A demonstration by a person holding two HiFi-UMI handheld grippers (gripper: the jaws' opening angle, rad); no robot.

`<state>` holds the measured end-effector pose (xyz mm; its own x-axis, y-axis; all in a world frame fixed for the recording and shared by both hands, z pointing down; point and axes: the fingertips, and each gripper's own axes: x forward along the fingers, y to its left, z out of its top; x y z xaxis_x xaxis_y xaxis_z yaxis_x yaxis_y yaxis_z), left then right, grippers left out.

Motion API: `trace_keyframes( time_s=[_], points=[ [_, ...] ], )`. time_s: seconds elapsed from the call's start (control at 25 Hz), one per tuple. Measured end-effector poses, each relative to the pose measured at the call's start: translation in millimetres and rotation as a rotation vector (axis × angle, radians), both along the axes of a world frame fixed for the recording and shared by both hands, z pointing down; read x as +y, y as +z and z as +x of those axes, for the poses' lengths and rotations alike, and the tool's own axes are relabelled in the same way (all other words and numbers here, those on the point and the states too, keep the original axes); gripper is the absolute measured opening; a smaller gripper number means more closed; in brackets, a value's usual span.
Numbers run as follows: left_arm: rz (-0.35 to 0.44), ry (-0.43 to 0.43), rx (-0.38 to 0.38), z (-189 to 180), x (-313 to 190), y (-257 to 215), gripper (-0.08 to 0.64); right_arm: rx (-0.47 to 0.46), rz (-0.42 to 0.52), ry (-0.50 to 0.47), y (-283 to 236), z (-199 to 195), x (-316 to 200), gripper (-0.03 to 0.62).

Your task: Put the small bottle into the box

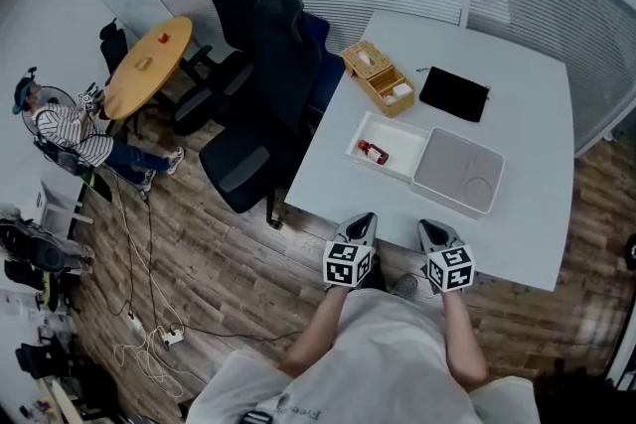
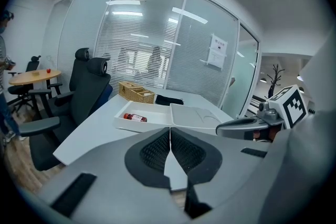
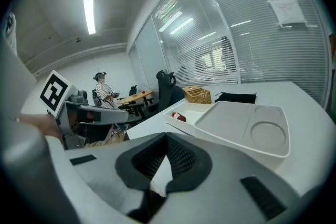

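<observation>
Left gripper (image 1: 365,218): jaws fully together, pads meeting, nothing between them. It hovers at the near edge of the white table (image 1: 517,223).

Right gripper (image 1: 428,226): just beside the left one, at its 3 o'clock. Its jaws are also closed tight and empty.

Left gripper view: pads (image 2: 157,150) pressed along one seam, with the table top beyond.

Right gripper view: closed the same way, with no object in the jaws.

Box (image 1: 354,140): white, open, lying flat on the table at 12 o'clock from the left gripper, well apart from both tips.

Small bottle (image 1: 374,152): red with a white label, lying on its side inside the box, toward the box's left end.

Lid (image 1: 459,170): grey, lying upside down and touching the box's right side, at 12 o'clock from the right gripper.

Wicker basket (image 1: 378,77): at 11 o'clock from the box, near the table's far-left edge.

Black pouch (image 1: 454,93): flat on the table, at 1 o'clock from the box.

Off the table, at 10 o'clock: dark office chairs (image 1: 263,65), then a round wooden table (image 1: 149,65), then a person (image 1: 70,139) in a striped top.
</observation>
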<state>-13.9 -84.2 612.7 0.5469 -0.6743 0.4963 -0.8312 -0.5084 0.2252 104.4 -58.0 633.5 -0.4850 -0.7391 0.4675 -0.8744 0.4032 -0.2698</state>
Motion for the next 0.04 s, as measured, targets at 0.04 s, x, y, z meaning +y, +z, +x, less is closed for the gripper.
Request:
trace_keyframes(
  time_s=[0.04],
  points=[
    [0.000,0.000,0.000,0.0,-0.1,-0.3,0.029,0.000,0.001,0.001,-0.5,0.0,0.2,0.018]
  ],
)
